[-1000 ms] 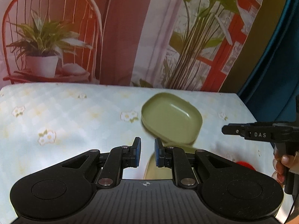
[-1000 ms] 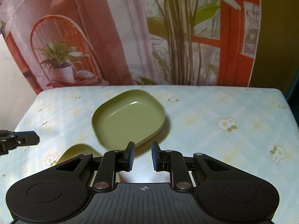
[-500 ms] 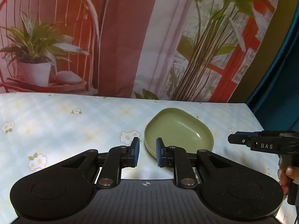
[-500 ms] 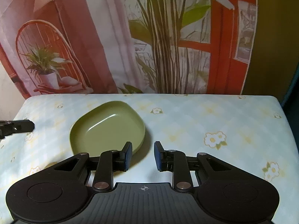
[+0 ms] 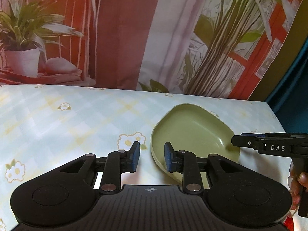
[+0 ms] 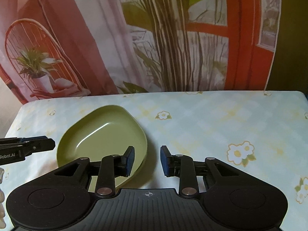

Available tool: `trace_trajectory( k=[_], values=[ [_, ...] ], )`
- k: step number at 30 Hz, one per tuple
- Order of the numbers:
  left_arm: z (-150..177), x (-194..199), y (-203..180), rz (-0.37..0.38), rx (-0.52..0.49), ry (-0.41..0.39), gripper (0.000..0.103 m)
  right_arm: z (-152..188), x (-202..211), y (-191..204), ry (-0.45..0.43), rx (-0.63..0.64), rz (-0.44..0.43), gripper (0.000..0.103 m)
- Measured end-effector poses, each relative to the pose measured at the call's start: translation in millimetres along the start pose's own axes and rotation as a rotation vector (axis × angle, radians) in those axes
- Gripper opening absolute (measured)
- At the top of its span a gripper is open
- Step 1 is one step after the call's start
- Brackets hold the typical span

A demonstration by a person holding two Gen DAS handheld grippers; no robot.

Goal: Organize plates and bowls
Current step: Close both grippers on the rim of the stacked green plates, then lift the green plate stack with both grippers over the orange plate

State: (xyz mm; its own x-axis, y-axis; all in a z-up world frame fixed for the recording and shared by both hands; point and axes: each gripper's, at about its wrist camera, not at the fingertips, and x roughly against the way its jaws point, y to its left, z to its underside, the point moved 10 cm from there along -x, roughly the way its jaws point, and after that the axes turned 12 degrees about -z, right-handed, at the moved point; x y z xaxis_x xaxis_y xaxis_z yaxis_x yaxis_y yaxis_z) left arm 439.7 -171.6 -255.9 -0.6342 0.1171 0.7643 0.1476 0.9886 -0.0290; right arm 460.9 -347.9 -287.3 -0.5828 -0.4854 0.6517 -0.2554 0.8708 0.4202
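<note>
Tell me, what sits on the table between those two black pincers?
A green dish lies between the left gripper and the right gripper, on the flowered tablecloth. Both wrist views show it; both jaws are opening, holding nothing.

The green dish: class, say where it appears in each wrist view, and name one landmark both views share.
Left wrist: green dish right of centre, on the tablecloth.
Right wrist: green dish left of centre, on the tablecloth.
Shared landmark: the potted plant printed on the backdrop, upper left in both.

bowl (image 5: 194, 134): olive green | tablecloth (image 5: 77, 119): pale checks, white daisies | gripper pads (image 5: 136, 156): blue
</note>
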Motion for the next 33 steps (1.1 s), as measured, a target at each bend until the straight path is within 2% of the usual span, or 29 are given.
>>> trace_trajectory(
  k=[12,19,20,21,23,25,33],
  values=[
    [-2,-16,-10,0.020,-0.023,0.017,0.035,4,-13,-2,0.043,-0.013,-0.013,0.030],
    [1,-26,-8,0.054,-0.005,0.061,0.034,7,-16,-2,0.054,-0.024,-0.022,0.030],
    [3,-26,-9,0.065,-0.004,0.069,0.032,7,-16,-2,0.056,-0.023,-0.025,0.030],
    [4,-27,-9,0.073,-0.007,0.071,0.024,7,-17,-2,0.059,-0.022,-0.028,0.029],
    [6,-27,-10,0.071,-0.020,0.069,0.015,7,-18,0,0.067,-0.017,-0.034,0.026],
    [8,-25,-10,0.078,-0.025,0.071,0.014,7,-20,2,0.075,-0.007,-0.038,0.019],
    [2,-7,-12,0.066,-0.039,0.039,0.014,0,-7,7,0.042,0.011,-0.033,0.013]
  ],
)
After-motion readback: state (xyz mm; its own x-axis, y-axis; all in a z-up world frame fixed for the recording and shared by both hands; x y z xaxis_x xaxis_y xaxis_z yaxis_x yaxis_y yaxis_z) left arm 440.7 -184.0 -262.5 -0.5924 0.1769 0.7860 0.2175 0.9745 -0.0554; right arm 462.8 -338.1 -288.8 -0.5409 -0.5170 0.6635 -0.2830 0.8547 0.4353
